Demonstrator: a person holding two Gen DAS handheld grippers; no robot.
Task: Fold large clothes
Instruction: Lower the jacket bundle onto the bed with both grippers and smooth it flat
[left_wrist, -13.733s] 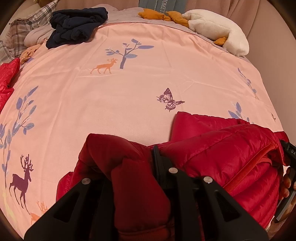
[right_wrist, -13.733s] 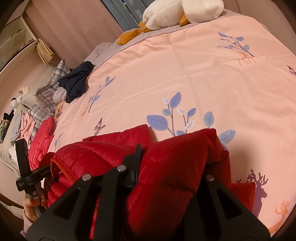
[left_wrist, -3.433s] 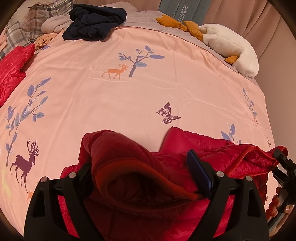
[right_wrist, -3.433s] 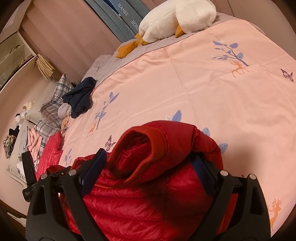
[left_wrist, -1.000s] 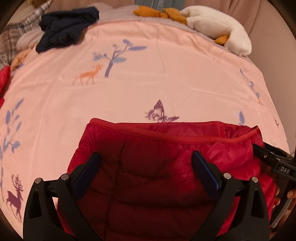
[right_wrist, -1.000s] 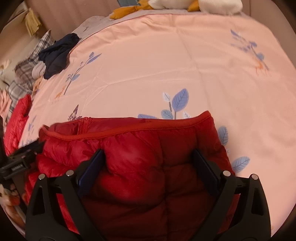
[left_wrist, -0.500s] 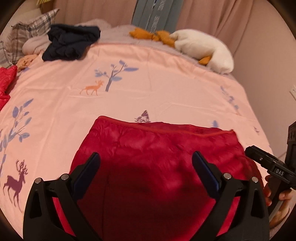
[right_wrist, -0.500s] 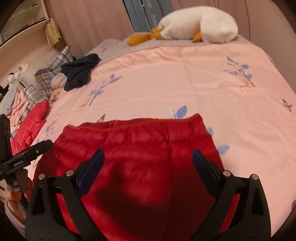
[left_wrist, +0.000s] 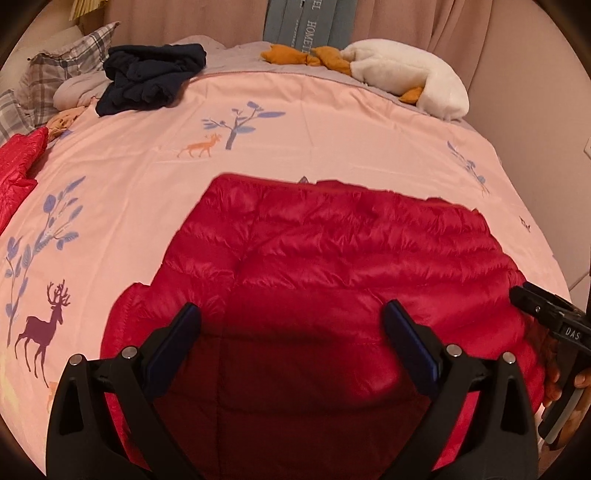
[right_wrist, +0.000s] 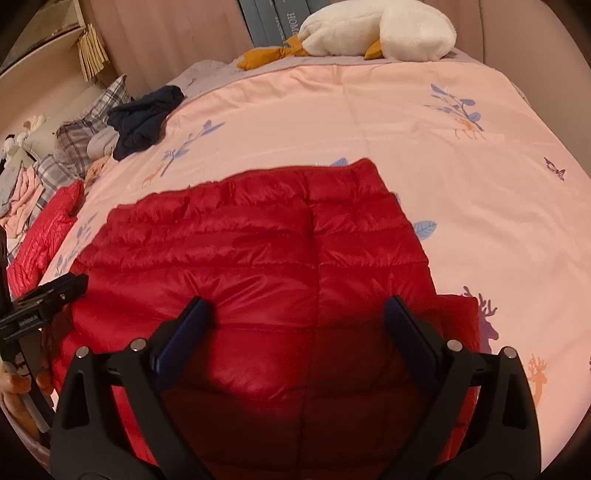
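Two red puffer jackets show: one (left_wrist: 332, 277) spread flat at the centre of the frame, a second (left_wrist: 16, 166) bunched at the left edge. One navy garment (left_wrist: 147, 77) lies at the upper left beside two plaid pillows (left_wrist: 62, 59), and one white plush goose (left_wrist: 410, 83) lies at the upper right. The pink bedspread (left_wrist: 332, 140) carries three printed deer in the left wrist view, and two grippers appear, left (left_wrist: 291, 332) and right (right_wrist: 299, 325), each with two fingers spread apart.
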